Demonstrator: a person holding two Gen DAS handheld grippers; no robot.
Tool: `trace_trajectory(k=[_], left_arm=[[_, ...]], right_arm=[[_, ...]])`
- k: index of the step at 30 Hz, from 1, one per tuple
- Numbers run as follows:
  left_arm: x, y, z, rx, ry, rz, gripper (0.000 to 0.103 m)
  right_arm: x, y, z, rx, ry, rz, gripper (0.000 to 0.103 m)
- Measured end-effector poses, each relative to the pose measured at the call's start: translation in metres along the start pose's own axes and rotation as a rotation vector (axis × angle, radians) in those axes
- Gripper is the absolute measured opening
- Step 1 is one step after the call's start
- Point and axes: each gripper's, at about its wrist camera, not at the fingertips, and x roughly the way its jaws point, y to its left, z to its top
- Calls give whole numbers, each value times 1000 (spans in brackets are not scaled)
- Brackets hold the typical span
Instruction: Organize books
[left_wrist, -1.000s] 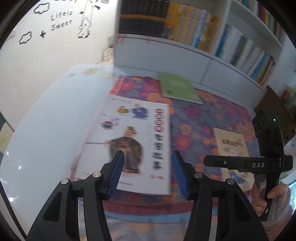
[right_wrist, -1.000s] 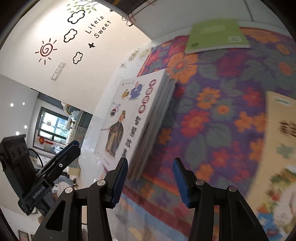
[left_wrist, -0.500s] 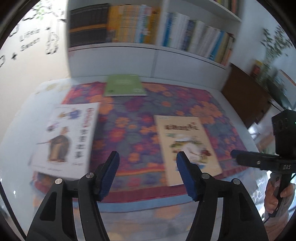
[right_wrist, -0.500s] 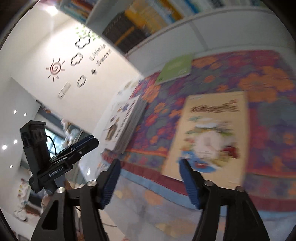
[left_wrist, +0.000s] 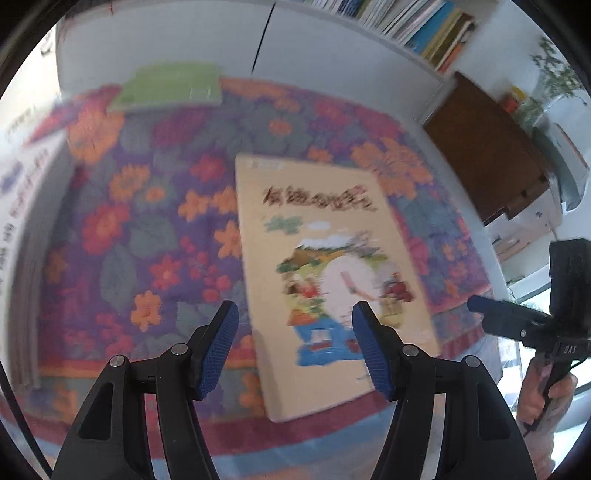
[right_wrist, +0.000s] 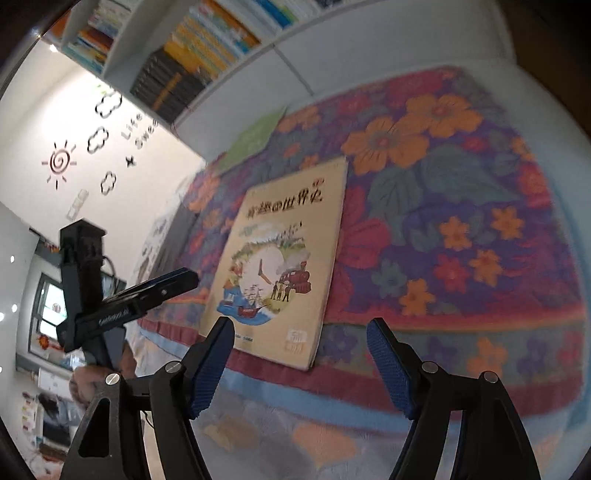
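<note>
The cream picture book (right_wrist: 280, 258) lies flat on the flowered cloth (right_wrist: 461, 221), close to the cloth's near edge and toward its right half as the left wrist view shows it (left_wrist: 325, 266). Both grippers hang above that near edge with nothing between their jaws. The left gripper (left_wrist: 293, 343) has its jaws parted to a middling gap. The right gripper (right_wrist: 301, 365) stands wider, and the book's near corner lies beyond its pads, untouched.

The book is thin and sits flush on soft cloth, so I judge the main risk to be a pinch that catches cloth along with the cover, or that lifts only the cover and lets the pages fan open. A pad pushed against the near edge could also slide the book away across the cloth instead of getting under it. With two grippers converging on one book, they could knock into each other.

A pile of books (left_wrist: 22, 236) rests at the cloth's left edge, and a green book (left_wrist: 170, 86) lies at the far edge against the white cabinet (left_wrist: 332, 48); a careless carry could clip either.

Readable writing: the cream cover carries a row of dark Chinese characters I cannot make out with confidence. The right gripper's body shows "DAS" (left_wrist: 567, 348). The wall lettering (right_wrist: 138, 129) is partly cut off and reads roughly "Life" and "Swee". The left gripper's label (right_wrist: 118, 315) is too blurred.
</note>
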Motion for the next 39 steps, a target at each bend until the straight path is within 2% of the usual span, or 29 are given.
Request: trace_trajectory(k=[2,4,7,11,13,16,17,26,28,30,32,37,39], left_arm=[[13,9,-1,1,24,31,62],[23,20,1,-31,42,-27,62],[26,25,10,-27,19,-67,62],[35,24,17,37,-88,-127,75],[39,15,17,89,-133,-97,77],[46,-2,17,182,-134,-1,79],[47,-4,16,197,-137,6,83],[49,-6,20,211,-136,13,89],[50,-7,19,220,-131,10,92],[51,-10,18,234,-122,12,99],[54,-15,17,262,-111,28,103],[54,-13,18,260,-108,11,102],[55,-13,18,263,-107,15,102]], right_arm=[[20,1,11,-28,46,-11,69],[37,1,19,-54,86,-2,62],[64,-7,32,-48,127,16,62],[74,-13,46,-58,44,79,62],[74,-19,46,-54,27,121,61],[71,-27,40,-85,-9,174,59],[70,-28,38,-89,-17,180,59],[78,4,27,-260,-86,10,62],[81,11,23,-313,-96,-27,66],[82,10,22,-329,-103,-38,66],[81,4,24,-304,-107,-5,68],[78,-21,35,-182,-92,166,70],[78,-22,36,-168,-92,184,70]])
